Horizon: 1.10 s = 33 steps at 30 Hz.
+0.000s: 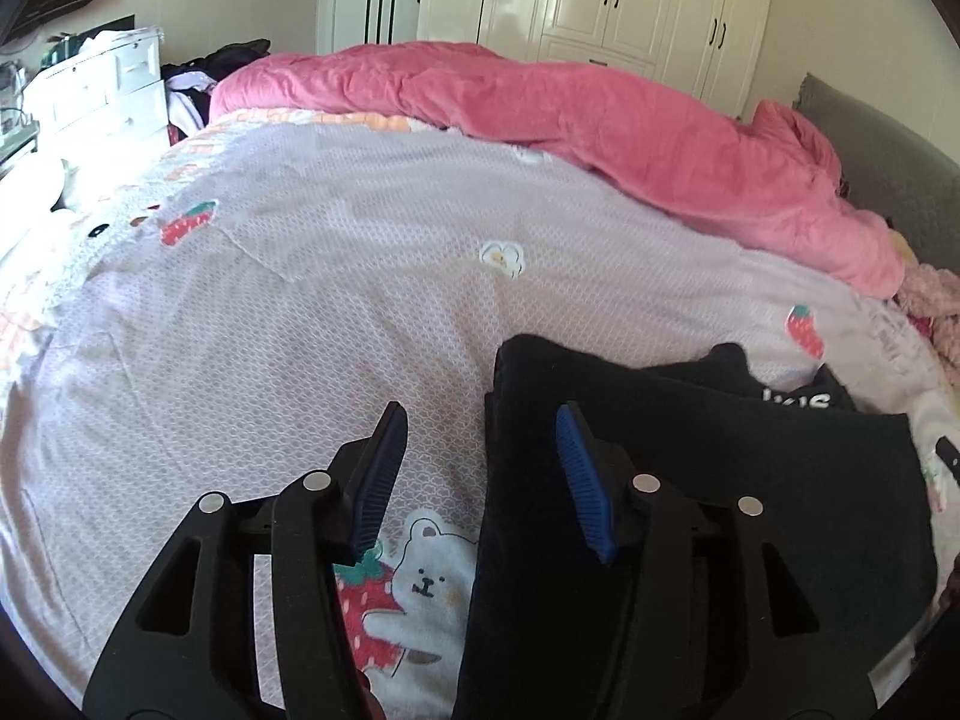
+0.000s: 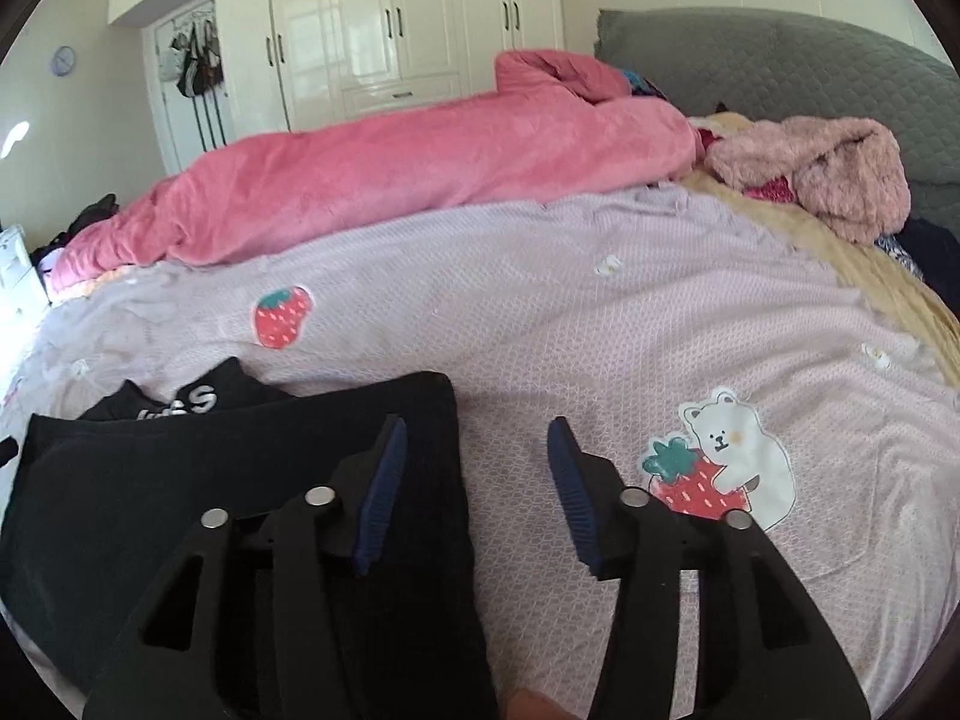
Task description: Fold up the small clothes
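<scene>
A black garment (image 1: pixel 750 480) with white lettering lies folded flat on the lilac bedsheet (image 1: pixel 360 300). In the left wrist view it fills the lower right, and my left gripper (image 1: pixel 480 414) stands open over its left edge, one blue pad above the sheet and the other above the cloth. In the right wrist view the same black garment (image 2: pixel 180 480) fills the lower left. My right gripper (image 2: pixel 477 426) is open over its right edge. Nothing is pinched between either pair of pads.
A pink duvet (image 1: pixel 600 120) is bunched along the far side of the bed. A fluffy pink garment (image 2: pixel 828 168) and other clothes pile near the grey headboard (image 2: pixel 780 54). White wardrobes (image 2: pixel 390 18) stand behind; a white dresser (image 1: pixel 102 90) is at left.
</scene>
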Tool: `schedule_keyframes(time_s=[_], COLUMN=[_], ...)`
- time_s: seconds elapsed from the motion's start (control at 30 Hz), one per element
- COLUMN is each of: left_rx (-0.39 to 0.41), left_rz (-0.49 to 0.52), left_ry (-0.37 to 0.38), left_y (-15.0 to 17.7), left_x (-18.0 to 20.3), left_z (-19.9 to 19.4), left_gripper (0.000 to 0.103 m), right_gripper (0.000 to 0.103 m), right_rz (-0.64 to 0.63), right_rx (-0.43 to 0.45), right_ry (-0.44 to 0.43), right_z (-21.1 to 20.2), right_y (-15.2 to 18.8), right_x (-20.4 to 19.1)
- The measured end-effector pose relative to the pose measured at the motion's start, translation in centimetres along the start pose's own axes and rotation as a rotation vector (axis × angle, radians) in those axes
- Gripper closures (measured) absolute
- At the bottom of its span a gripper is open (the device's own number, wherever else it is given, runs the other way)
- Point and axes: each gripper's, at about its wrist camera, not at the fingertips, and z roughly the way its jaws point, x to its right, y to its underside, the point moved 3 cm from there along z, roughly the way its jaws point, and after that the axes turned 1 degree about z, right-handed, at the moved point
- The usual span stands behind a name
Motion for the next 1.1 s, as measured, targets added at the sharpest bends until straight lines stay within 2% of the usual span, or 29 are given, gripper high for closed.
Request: schedule_keyframes(time_s=[0.17, 0.2, 0.3, 0.33, 0.43, 0.53, 0.67, 0.87, 1.1], left_rx=[0.046, 0.048, 0.037, 0.033, 0.022, 0.004, -0.019, -0.048, -0.168], left_rz=[0.039, 0.049, 0.065, 0.073, 0.095, 0.105, 0.144, 0.147, 0.142], left_ry=[0.030, 0.033, 0.056, 0.061, 0.067, 0.088, 0.084, 0.083, 0.061], left_y=[0.1, 0.3, 1.2, 1.5, 2.2, 3.0, 4.3, 5.9, 9.0], left_x=[1.1, 1.4, 1.9, 2.1, 2.7, 3.3, 4.0, 3.7, 2.8], left_z=[-3.0, -3.4, -4.2, -4.5, -5.1, -5.4, -5.4, -5.6, -2.6], left_gripper=[0.044, 0.044, 0.040, 0.038, 0.035, 0.035, 0.035, 0.035, 0.032], right_gripper=[0.044, 0.039, 0.036, 0.032, 0.032, 0.025, 0.025, 0.025, 0.024], right_rz=[-0.038, -0.042, -0.061, -0.072, -0.098, -0.127, -0.133, -0.086, -0.065], right_rx=[0.014, 0.006, -0.007, -0.010, -0.026, -0.050, -0.085, -0.153, -0.192], right_ry=[-0.070, -0.096, -0.143, -0.149, -0.171, -0.169, -0.161, -0.158, -0.145], right_z=[-1.8, -2.1, -2.8, -3.0, -3.4, -3.7, -3.7, -3.4, -2.6], right_y=[0.4, 0.7, 1.2, 1.5, 2.4, 3.7, 5.1, 6.4, 7.6], right_x=[-1.9, -2.5, -4.1, -4.7, -6.1, -6.9, -7.2, -6.1, -5.4])
